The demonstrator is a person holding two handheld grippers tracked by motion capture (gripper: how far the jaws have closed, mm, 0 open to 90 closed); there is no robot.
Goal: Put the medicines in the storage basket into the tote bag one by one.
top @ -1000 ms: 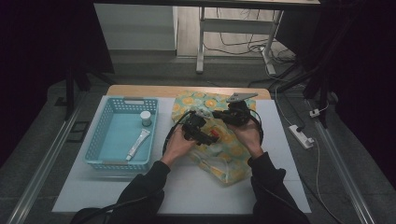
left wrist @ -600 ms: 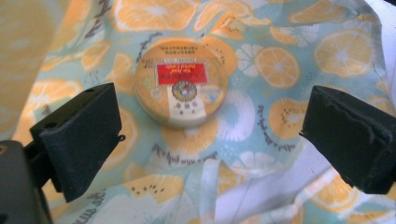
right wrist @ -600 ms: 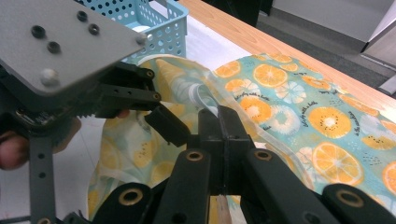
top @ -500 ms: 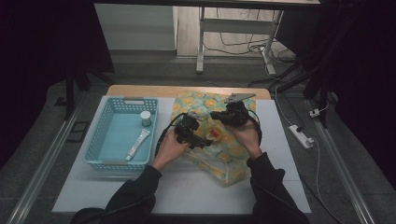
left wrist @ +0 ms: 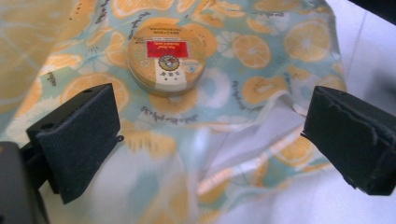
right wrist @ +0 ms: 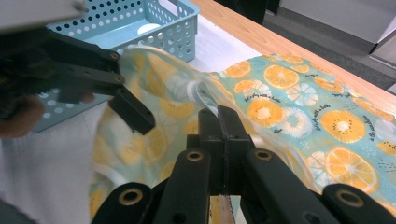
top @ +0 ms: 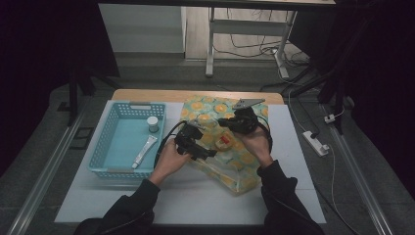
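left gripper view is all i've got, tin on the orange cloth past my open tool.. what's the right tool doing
observer: The right tool is shut on an edge of the cloth.
operator: ok anything else on the table
observer: A blue basket stands left of the cloth, apart from it.
operator: what's in it
observer: A tube and a small jar.
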